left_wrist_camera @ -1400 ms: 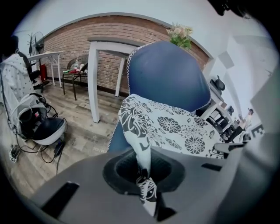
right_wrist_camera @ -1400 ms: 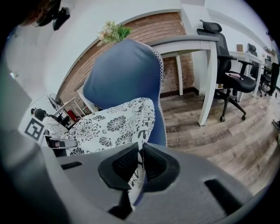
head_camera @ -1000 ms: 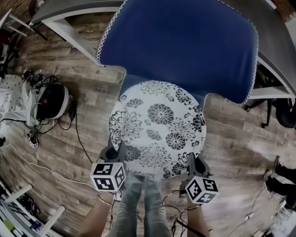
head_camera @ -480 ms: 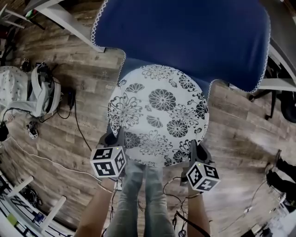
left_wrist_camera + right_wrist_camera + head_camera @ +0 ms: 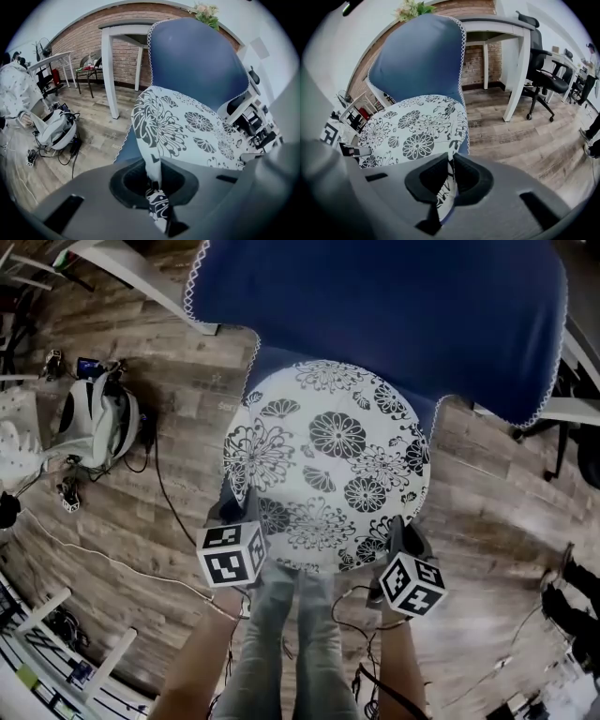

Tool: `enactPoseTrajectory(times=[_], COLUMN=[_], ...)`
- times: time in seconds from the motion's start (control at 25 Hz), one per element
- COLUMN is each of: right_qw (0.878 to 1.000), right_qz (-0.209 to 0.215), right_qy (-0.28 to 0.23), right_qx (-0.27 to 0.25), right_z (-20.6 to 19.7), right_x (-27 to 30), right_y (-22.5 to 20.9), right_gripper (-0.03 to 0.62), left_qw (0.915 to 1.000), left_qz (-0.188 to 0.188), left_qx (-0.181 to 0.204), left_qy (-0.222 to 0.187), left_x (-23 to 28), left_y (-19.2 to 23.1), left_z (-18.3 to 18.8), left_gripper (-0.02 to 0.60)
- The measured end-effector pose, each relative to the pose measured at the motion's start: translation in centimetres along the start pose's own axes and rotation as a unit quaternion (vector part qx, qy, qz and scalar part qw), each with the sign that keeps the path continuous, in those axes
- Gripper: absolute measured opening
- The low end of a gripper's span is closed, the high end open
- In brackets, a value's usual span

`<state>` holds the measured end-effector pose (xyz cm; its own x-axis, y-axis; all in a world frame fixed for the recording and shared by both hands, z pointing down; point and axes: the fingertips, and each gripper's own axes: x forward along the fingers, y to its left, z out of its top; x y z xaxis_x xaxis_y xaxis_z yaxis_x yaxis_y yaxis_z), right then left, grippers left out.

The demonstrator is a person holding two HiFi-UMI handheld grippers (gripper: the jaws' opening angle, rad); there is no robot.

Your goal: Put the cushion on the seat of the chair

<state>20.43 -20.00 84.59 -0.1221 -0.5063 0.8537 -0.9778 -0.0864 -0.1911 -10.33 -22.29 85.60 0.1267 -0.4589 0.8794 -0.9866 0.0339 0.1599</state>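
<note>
Left gripper point(image 5: 234, 514) and right gripper point(image 5: 399, 529) each pinch the near rim of the round white black-floral fabric cushion point(image 5: 328, 465), which extends straight ahead over the blue chair seat point(image 5: 265, 367).

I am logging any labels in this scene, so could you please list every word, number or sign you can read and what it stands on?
No text is legible in any view.
Faint print on the floor beside the chair: too blurred to read.
The left gripper and right gripper carry only black-and-white square marker patterns, no words.
The cushion shows a flower print only.
</note>
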Motion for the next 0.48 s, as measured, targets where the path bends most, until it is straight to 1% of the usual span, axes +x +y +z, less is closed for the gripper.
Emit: enactPoseTrajectory(times=[0.16, 0.32, 0.48], right_qw=[1.000, 1.000, 1.000], right_qz=[-0.005, -0.011, -0.019], right_qy=[0.008, 0.013, 0.015], right_qx=[0.000, -0.001, 0.002], right_z=[-0.23, -0.60, -0.84], right_x=[0.39, 0.73, 1.00], right_y=[-0.11, -0.33, -0.76], right_gripper=[0.028, 0.043, 0.072], left_qw=[0.9999, 0.9998, 0.9996], left_qz=[0.009, 0.017, 0.029], left_qx=[0.006, 0.003, 0.004], left_qy=[0.004, 0.006, 0.007], left_x=[0.26, 0.45, 0.55], left_y=[0.10, 0.34, 0.63], left_z=[-0.07, -0.30, -0.45], left_gripper=[0.018, 0.029, 0.061])
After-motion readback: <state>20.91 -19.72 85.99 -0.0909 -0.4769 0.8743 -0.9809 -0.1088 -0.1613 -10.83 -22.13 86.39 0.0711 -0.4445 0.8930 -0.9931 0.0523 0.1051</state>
